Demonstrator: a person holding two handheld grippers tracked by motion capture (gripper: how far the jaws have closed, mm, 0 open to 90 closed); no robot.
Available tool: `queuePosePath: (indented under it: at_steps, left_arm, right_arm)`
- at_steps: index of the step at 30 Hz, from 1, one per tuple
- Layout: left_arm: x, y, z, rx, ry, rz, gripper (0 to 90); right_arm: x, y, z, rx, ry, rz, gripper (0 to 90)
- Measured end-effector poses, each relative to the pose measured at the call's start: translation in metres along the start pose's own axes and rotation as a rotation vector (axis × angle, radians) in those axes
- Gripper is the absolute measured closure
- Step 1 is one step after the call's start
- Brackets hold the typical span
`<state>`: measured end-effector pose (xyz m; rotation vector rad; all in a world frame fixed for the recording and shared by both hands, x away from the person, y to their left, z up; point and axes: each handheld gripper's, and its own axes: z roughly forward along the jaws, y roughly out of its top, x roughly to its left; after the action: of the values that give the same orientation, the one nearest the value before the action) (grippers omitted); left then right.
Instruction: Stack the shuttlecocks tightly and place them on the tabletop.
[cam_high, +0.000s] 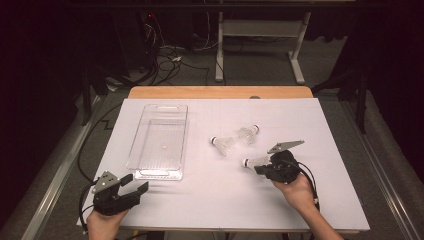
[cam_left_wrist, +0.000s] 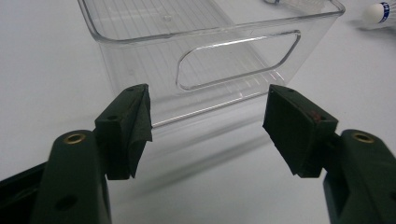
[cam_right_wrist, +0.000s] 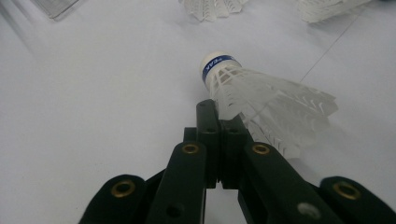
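Observation:
In the right gripper view, a white plastic shuttlecock (cam_right_wrist: 275, 105) with a blue-banded cork lies on its side on the white table. My right gripper (cam_right_wrist: 219, 114) is shut on the edge of its skirt. From the high view, that shuttlecock (cam_high: 252, 161) sits right of centre at the tip of the right gripper (cam_high: 260, 168). Two more shuttlecocks (cam_high: 223, 144) (cam_high: 247, 134) lie just beyond it. My left gripper (cam_high: 136, 182) rests at the near left, open. In the left gripper view, its jaws (cam_left_wrist: 210, 135) stand wide apart with nothing between them, facing the handle end of a clear plastic tray (cam_left_wrist: 210, 60).
The clear tray (cam_high: 160, 142) lies lengthwise on the left half of the white table cover (cam_high: 210, 200). A wooden table edge (cam_high: 220, 92) shows at the back. Cables and a desk frame stand on the floor beyond.

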<state>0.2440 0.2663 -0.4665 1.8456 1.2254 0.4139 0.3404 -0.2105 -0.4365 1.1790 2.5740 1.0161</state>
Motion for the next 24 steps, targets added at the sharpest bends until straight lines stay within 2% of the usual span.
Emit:
queuePosePath:
  at_steps: [24]
  left_arm:
    - [0.000, 0.000, 0.000, 0.000, -0.003, -0.001, 33.0]
  right_arm:
    - [0.001, 0.014, 0.002, -0.010, -0.001, -0.006, 90.0]
